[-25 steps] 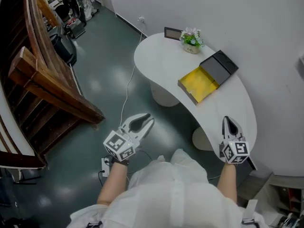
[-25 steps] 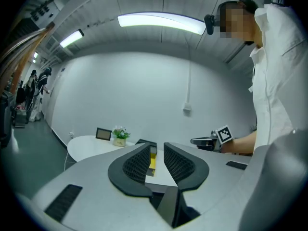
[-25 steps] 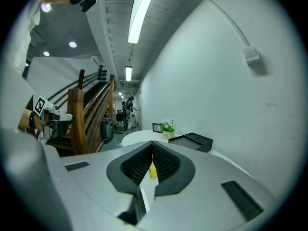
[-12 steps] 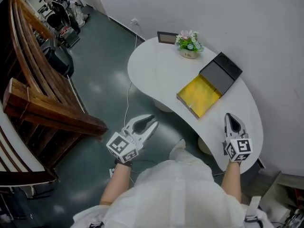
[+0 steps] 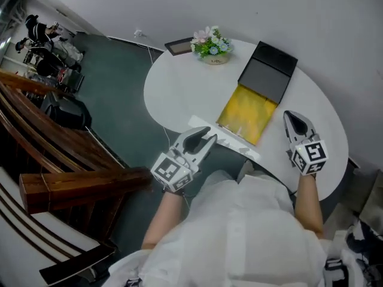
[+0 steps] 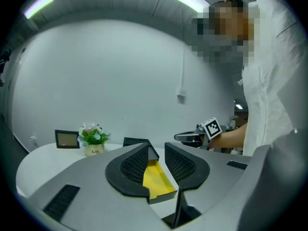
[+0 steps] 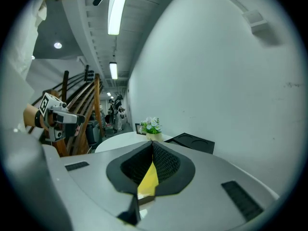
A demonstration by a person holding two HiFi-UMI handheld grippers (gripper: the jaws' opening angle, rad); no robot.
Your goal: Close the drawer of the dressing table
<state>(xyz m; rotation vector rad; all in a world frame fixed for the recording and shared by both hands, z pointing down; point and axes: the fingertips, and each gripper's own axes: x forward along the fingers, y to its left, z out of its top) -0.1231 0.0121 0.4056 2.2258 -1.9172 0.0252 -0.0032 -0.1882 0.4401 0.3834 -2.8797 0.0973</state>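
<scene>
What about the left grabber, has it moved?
Yes. The left gripper has come from over the floor to the table's edge, beside the yellow drawer. Its jaws have just been opening, with nothing between them.

White garment; grey, black-padded hand-held grippers with black-and-white marker cubes

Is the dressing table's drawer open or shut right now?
Open: the drawer shows its yellow inside and juts out past the front edge of the table.
</scene>
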